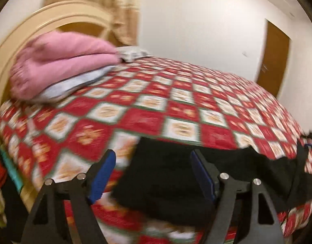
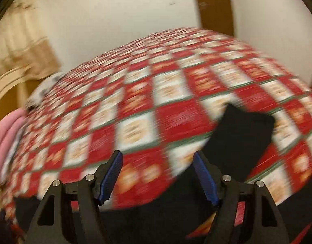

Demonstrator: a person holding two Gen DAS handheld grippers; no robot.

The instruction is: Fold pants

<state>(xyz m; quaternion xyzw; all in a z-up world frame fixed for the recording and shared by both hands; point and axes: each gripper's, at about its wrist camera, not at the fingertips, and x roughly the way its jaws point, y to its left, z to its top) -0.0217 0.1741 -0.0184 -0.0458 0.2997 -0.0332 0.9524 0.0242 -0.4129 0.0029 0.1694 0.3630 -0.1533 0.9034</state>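
Observation:
Black pants (image 1: 168, 183) lie at the near edge of a bed with a red and white checked cover (image 1: 156, 105). My left gripper (image 1: 153, 162) is open and empty, its blue pads just above the pants' left part. In the right wrist view the pants (image 2: 237, 142) run along the bed's near edge, with one part reaching up to the right onto the cover (image 2: 135, 105). My right gripper (image 2: 158, 164) is open and empty above the cover, just beyond the near part of the pants. Both views are blurred by motion.
A pink pillow or blanket on a pale blue one (image 1: 60, 63) lies at the bed's far left by a cream headboard (image 1: 20, 40). White walls, a beige curtain (image 1: 107, 4) and a brown door (image 1: 275, 61) stand behind the bed.

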